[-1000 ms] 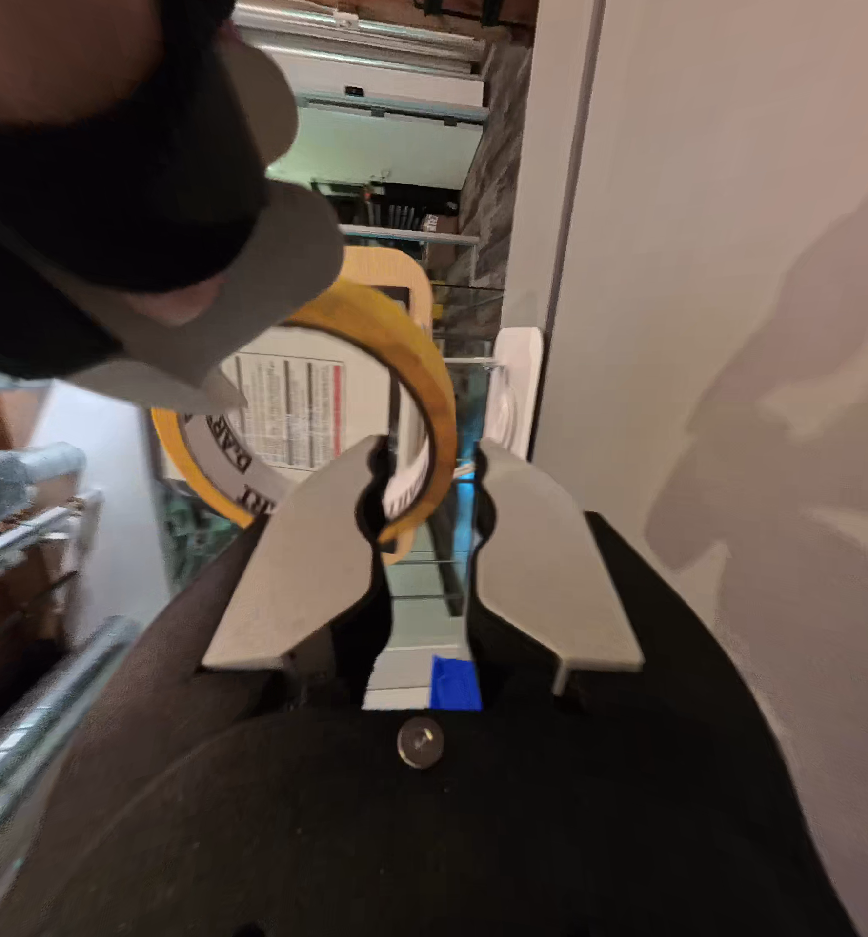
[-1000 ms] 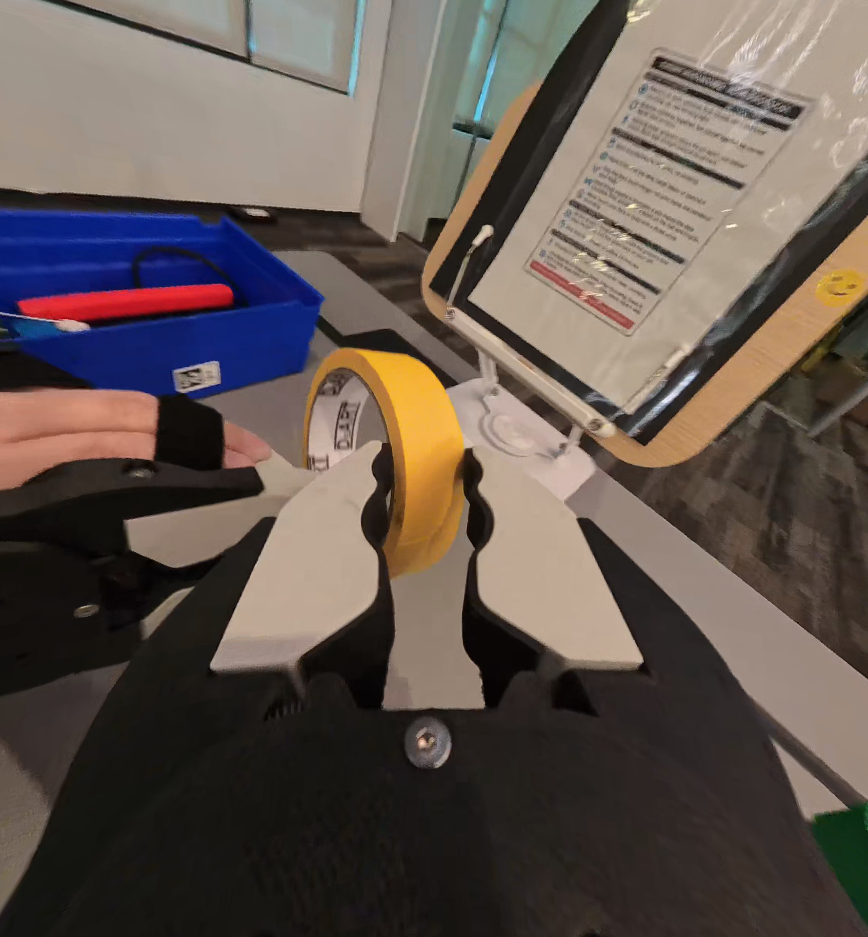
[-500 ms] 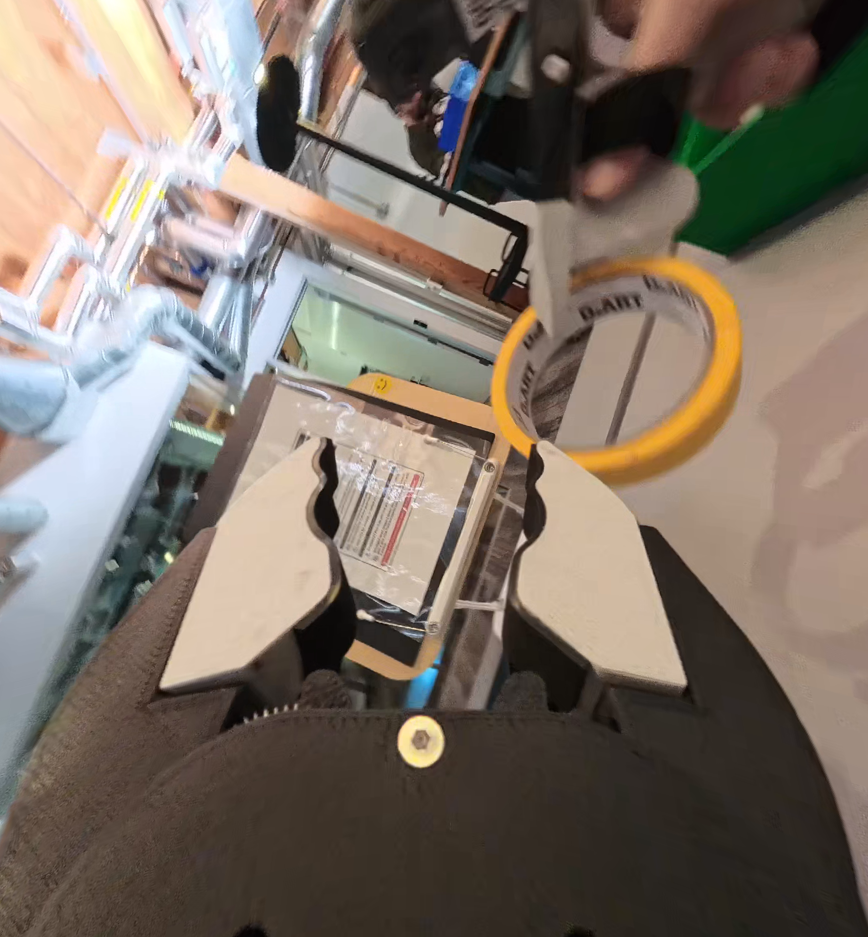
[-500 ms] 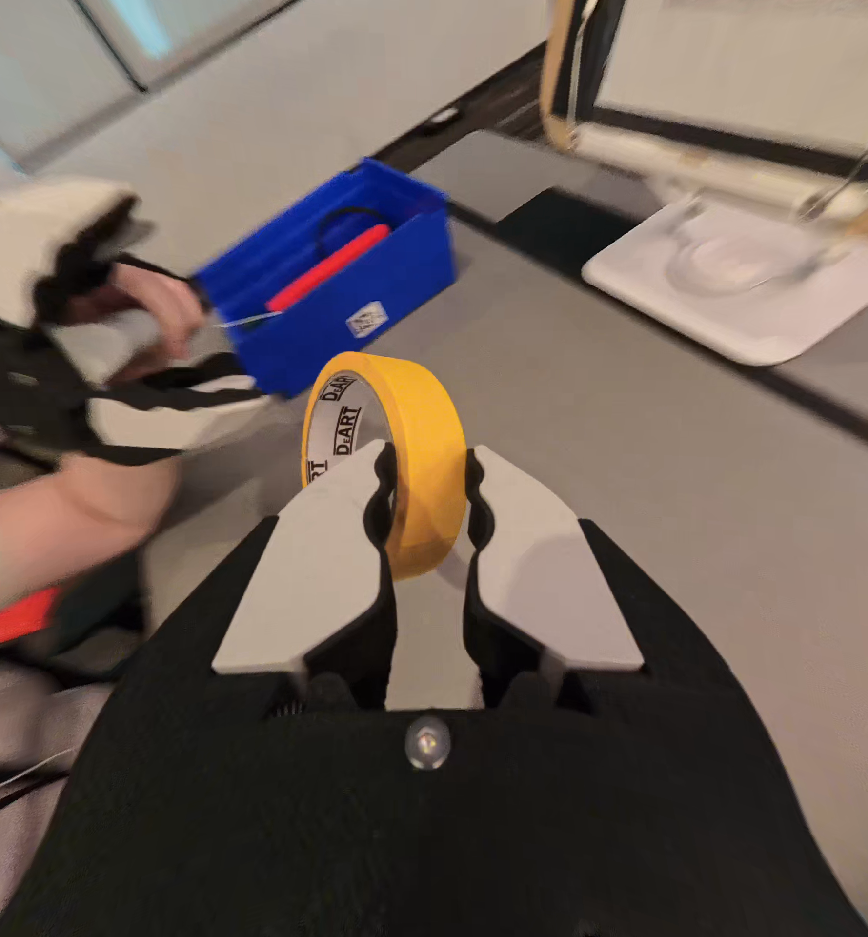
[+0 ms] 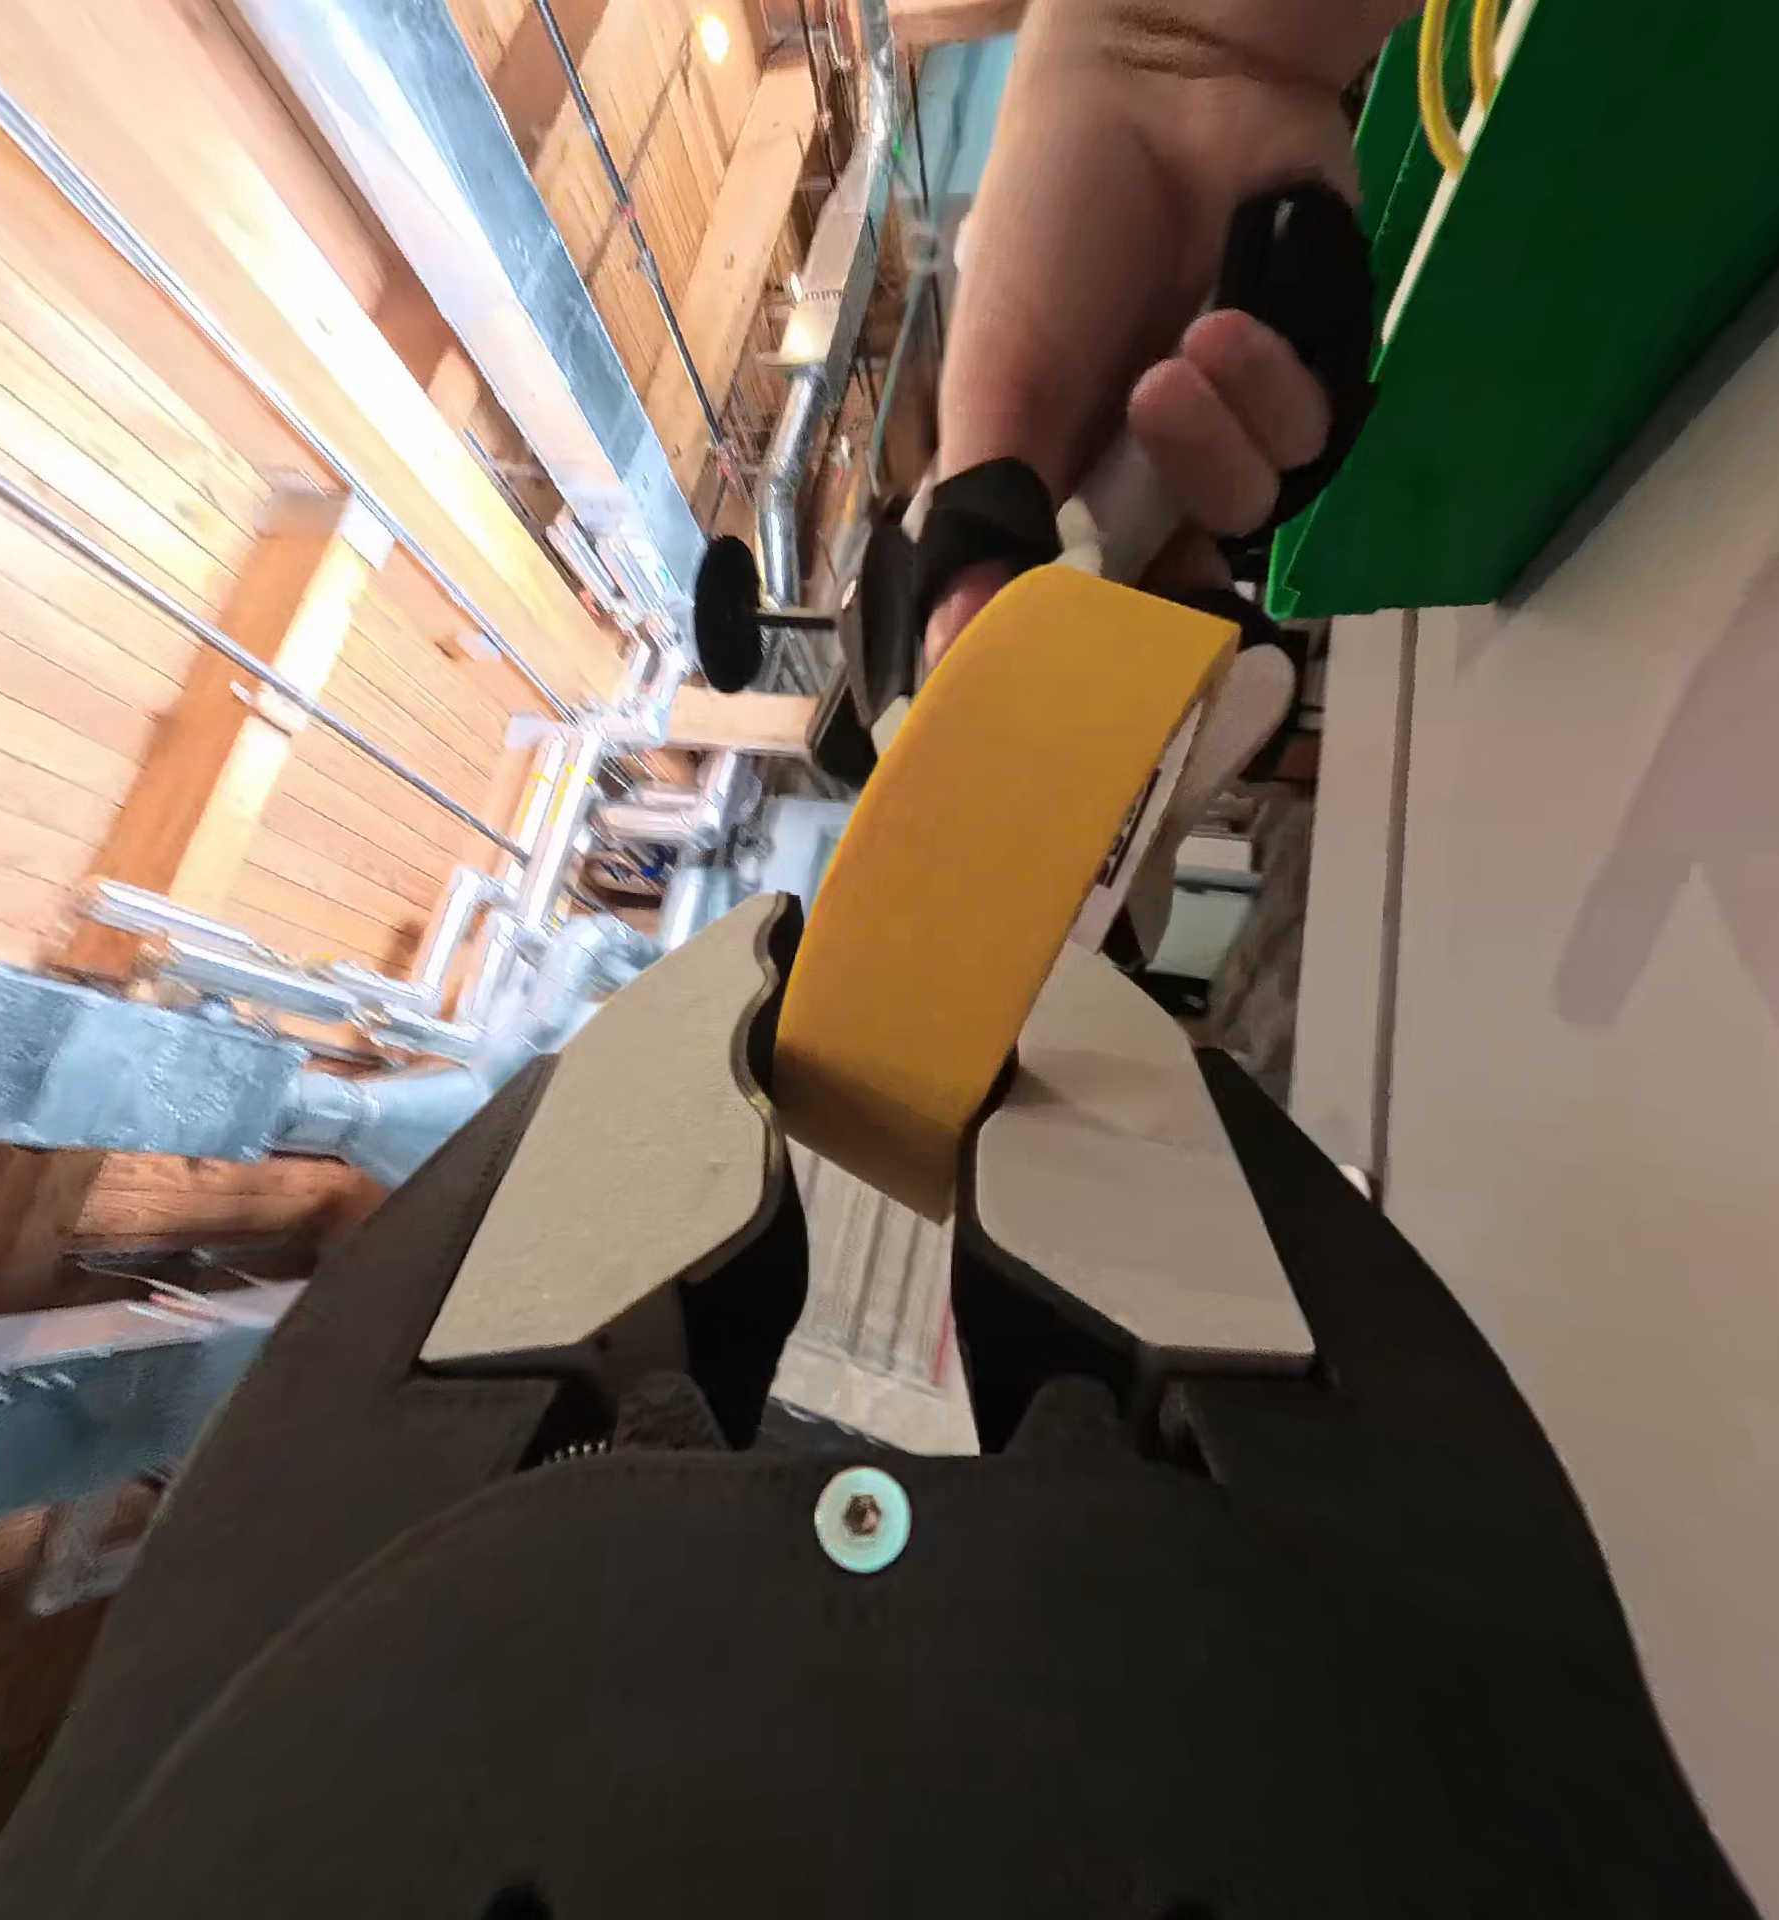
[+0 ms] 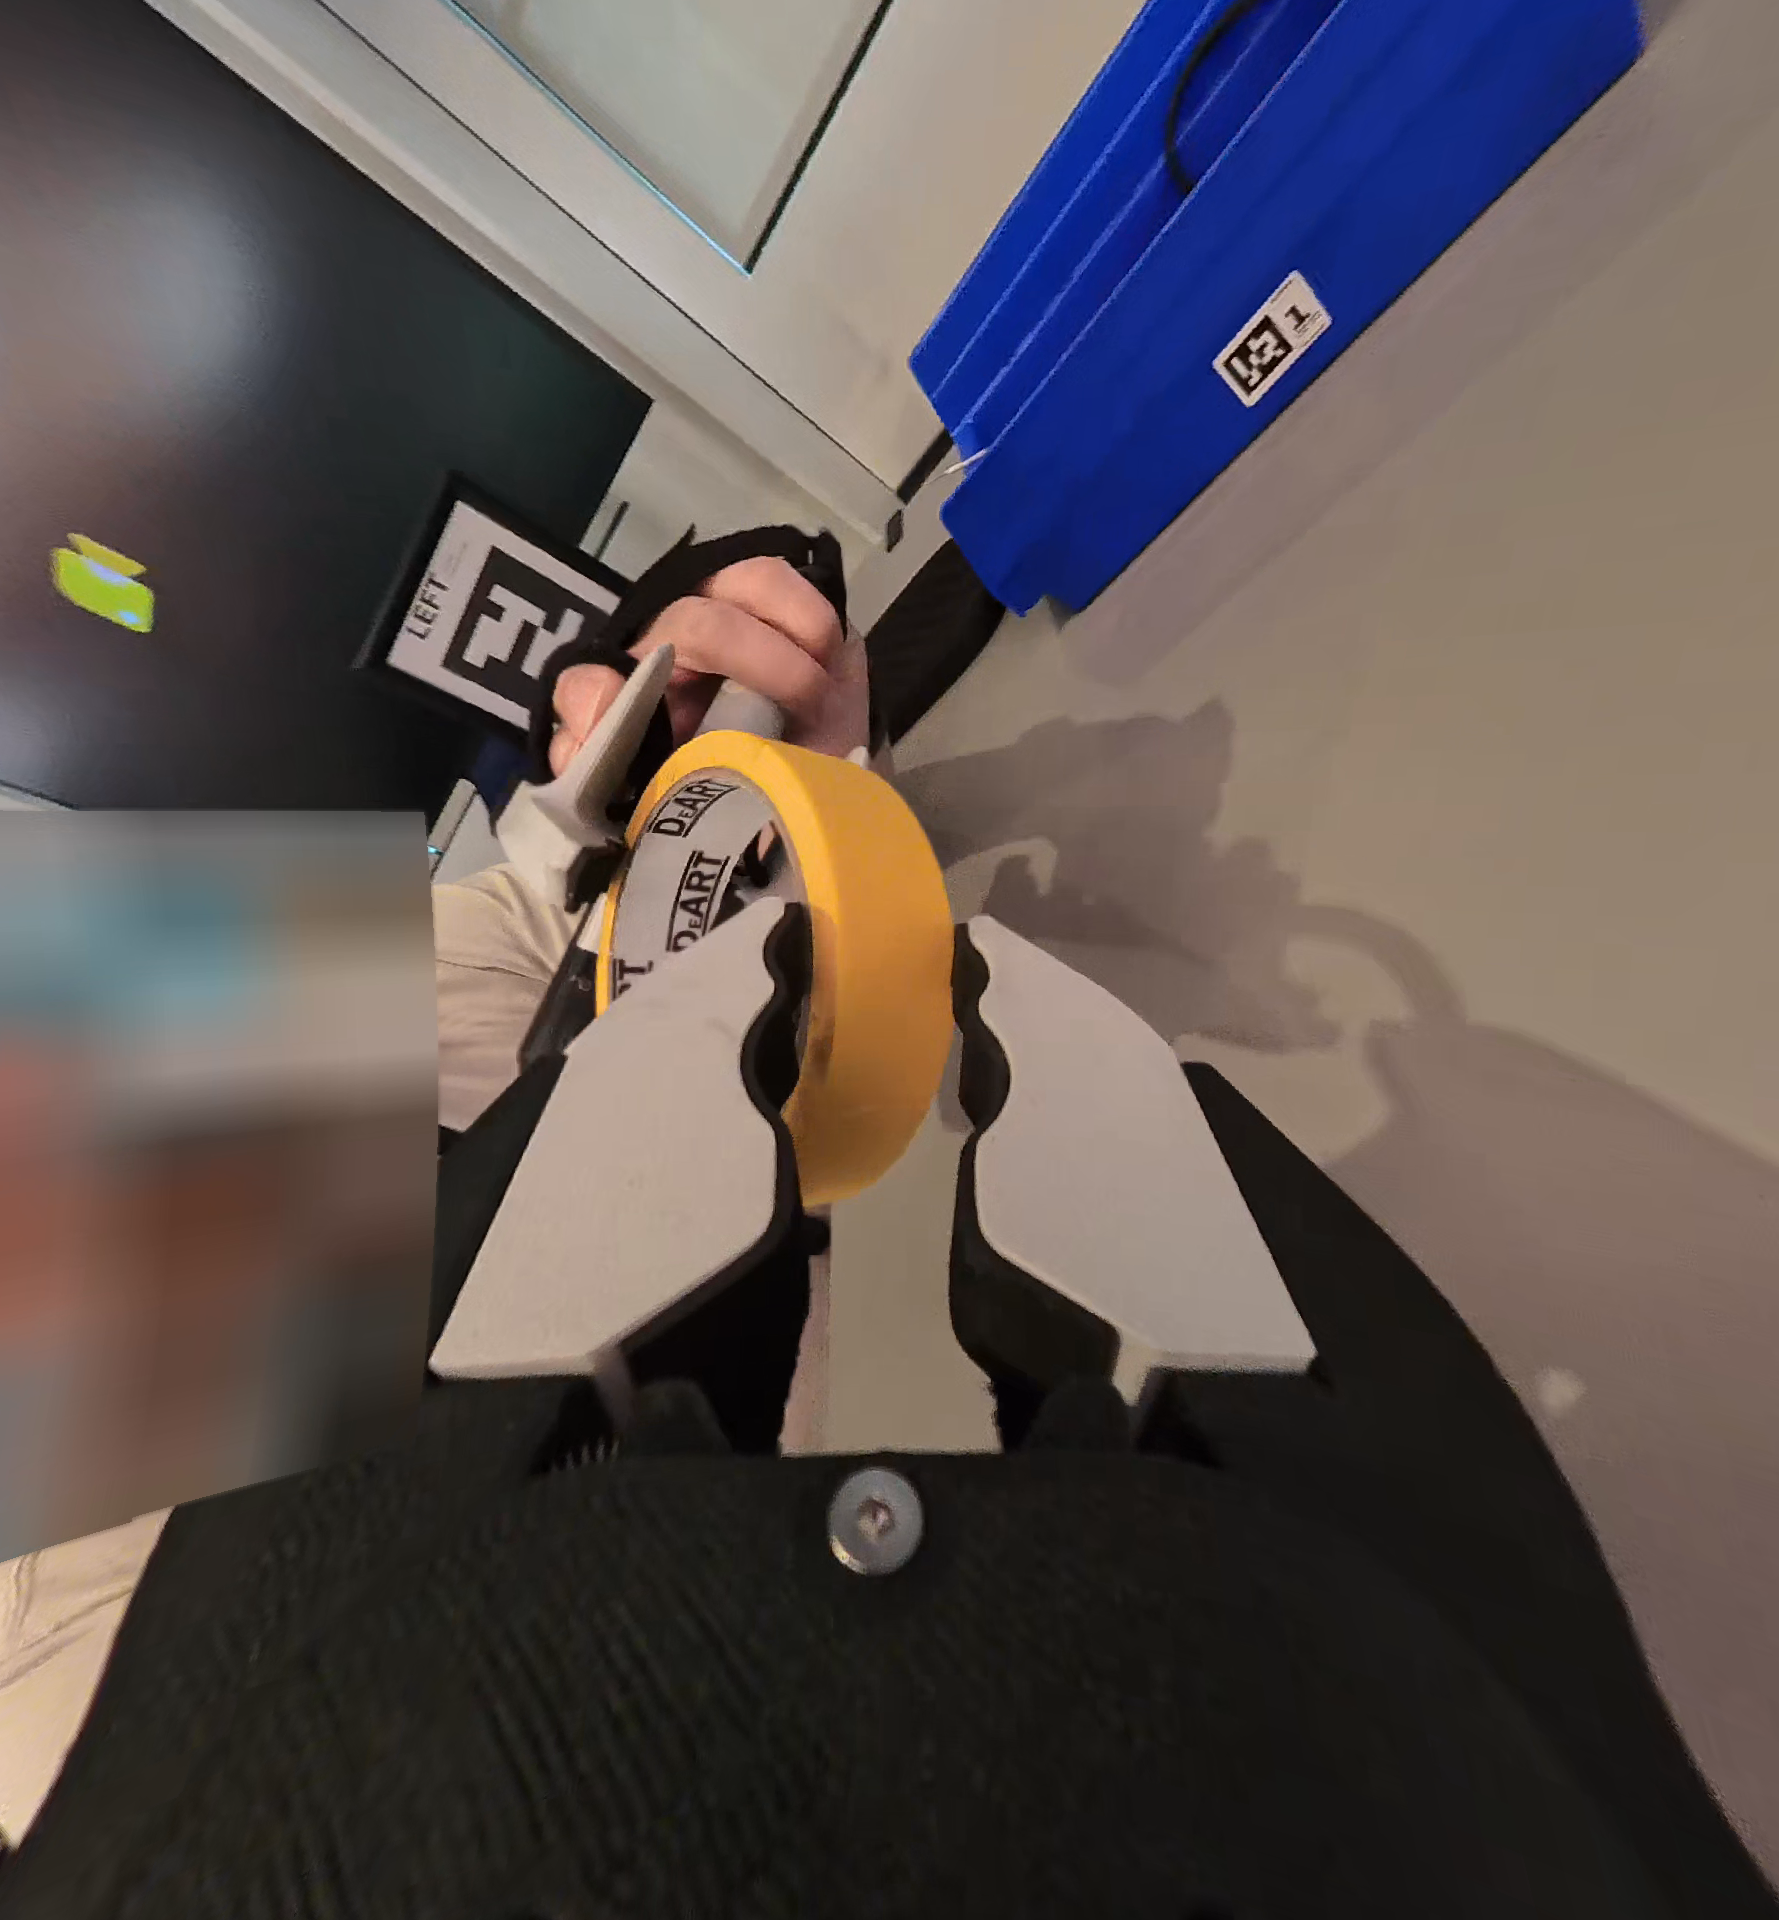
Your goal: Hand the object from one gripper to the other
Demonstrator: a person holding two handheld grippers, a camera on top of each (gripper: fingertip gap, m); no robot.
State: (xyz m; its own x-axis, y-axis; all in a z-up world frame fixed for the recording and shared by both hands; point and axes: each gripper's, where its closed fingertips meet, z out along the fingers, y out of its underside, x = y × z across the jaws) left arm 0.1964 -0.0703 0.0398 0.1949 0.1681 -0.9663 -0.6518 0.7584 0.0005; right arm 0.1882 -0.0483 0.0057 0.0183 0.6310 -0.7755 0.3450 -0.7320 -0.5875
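Grey worktop (image 6: 1487, 727) fills the right wrist view, with a blue bin (image 6: 1228, 312) along its far edge and a green box (image 5: 1591, 312) showing in the left wrist view. Above it, off the surface, the yellow tape roll (image 6: 843, 935) hangs between the two tools. The right gripper (image 6: 880, 977) has one finger inside the ring and one outside, jaws narrowed on the band — it seems to bear the roll. The left gripper (image 5: 895, 997) straddles the opposite arc, the band's two edges sitting in its jaws; whether they press or merely bracket I cannot tell. So the roll lies straight ahead of both, its ring axis crosswise to the right tool's fingers. Both grippers are equally near. Nothing stands between them; the hand (image 6: 750, 644) behind the left tool is clear of the roll. I judge the handover is mid-way — next, the giving jaws must let go.
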